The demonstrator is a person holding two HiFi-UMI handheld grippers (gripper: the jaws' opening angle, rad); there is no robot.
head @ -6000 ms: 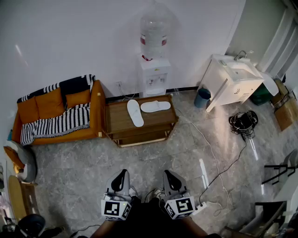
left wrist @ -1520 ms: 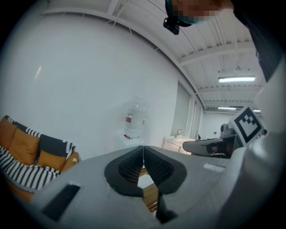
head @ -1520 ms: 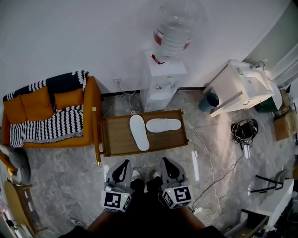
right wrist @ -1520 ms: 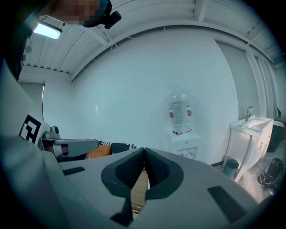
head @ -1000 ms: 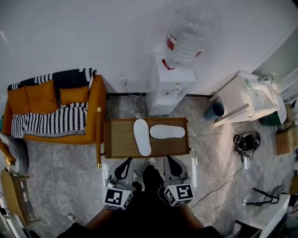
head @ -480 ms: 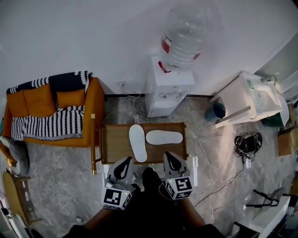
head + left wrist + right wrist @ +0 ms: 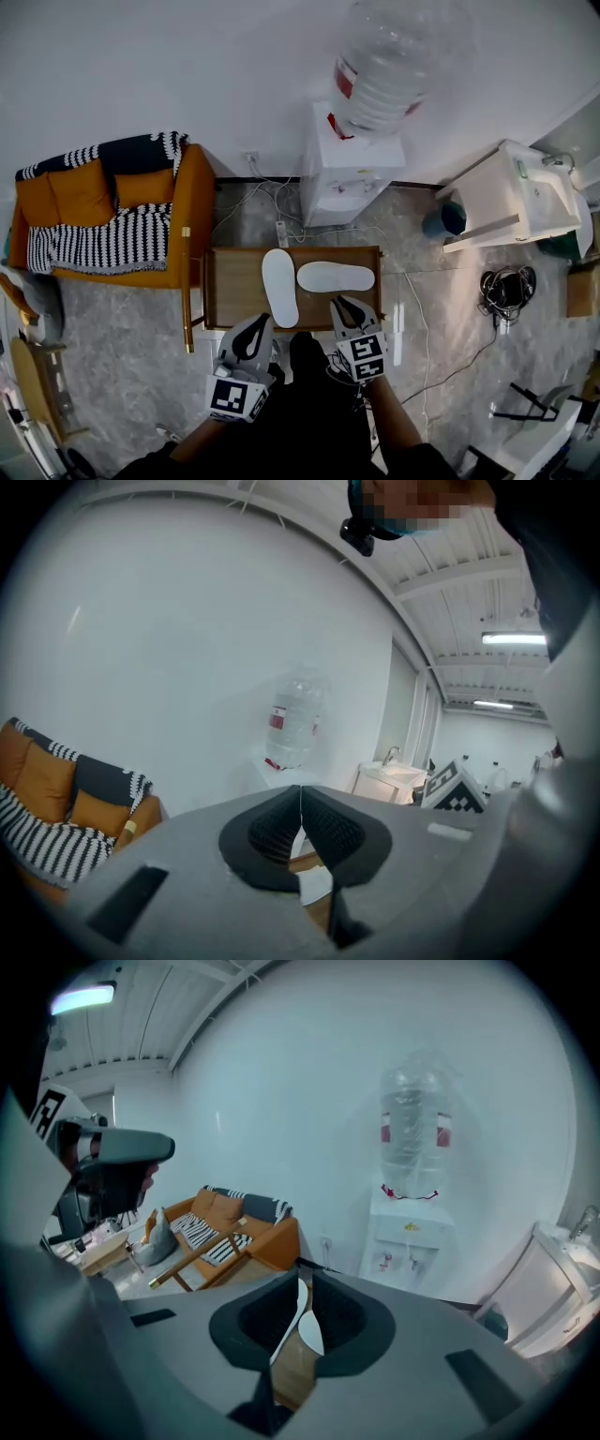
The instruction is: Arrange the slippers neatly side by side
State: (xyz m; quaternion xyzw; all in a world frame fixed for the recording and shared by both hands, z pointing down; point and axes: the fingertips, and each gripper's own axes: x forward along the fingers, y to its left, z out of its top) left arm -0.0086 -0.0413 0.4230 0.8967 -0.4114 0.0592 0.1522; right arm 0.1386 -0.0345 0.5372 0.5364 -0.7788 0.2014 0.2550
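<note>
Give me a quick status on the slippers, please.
Left gripper, right gripper shut, empty. Left slipper lengthwise, right slipper crosswise on table. Nothing blocking.

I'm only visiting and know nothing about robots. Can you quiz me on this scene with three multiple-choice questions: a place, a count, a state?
1. Where do the white slippers lie? A) on the orange sofa B) on the floor C) on the wooden table
2. How many slippers are there? A) one B) two C) four
3. How stand the jaws of the right gripper? A) shut, empty B) wide open C) clamped on a slipper
Answers: 1 C, both rest on the tabletop; 2 B, a lengthwise slipper and a crosswise slipper; 3 A, the right gripper view shows its pads together with nothing between.
</note>
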